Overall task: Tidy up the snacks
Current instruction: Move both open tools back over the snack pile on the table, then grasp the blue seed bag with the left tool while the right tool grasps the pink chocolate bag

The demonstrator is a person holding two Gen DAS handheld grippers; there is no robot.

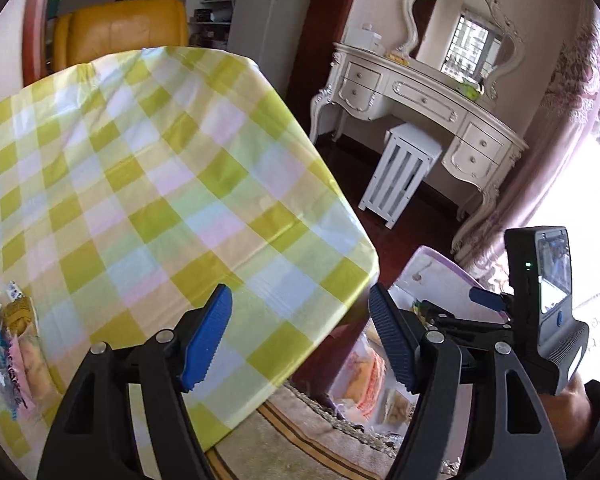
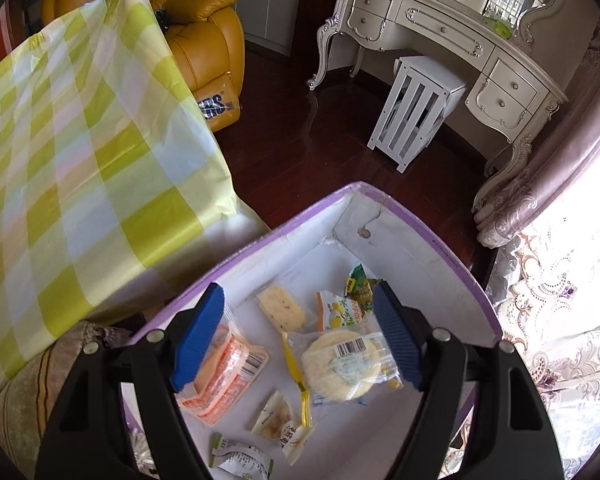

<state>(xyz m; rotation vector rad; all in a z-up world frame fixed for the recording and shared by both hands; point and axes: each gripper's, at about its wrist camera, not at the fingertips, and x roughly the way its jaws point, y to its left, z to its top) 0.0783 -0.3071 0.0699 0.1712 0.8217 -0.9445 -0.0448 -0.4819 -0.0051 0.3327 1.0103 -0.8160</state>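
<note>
Jaws on both grippers stand apart, holding nothing. Left gripper [image 1: 300, 340] hovers over the worktop's [image 1: 148, 160] near corner; only its view shows snacks [image 1: 14, 344] at the left edge. Right gripper [image 2: 300, 340] hangs over the box [image 2: 440, 248], packets [image 2: 340, 364] inside.

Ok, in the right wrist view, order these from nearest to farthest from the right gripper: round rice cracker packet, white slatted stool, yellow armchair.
1. Round rice cracker packet: in the purple box, under the open right gripper.
2. White slatted stool: on the floor beyond, right.
3. Yellow armchair: far left, behind the table.
</note>
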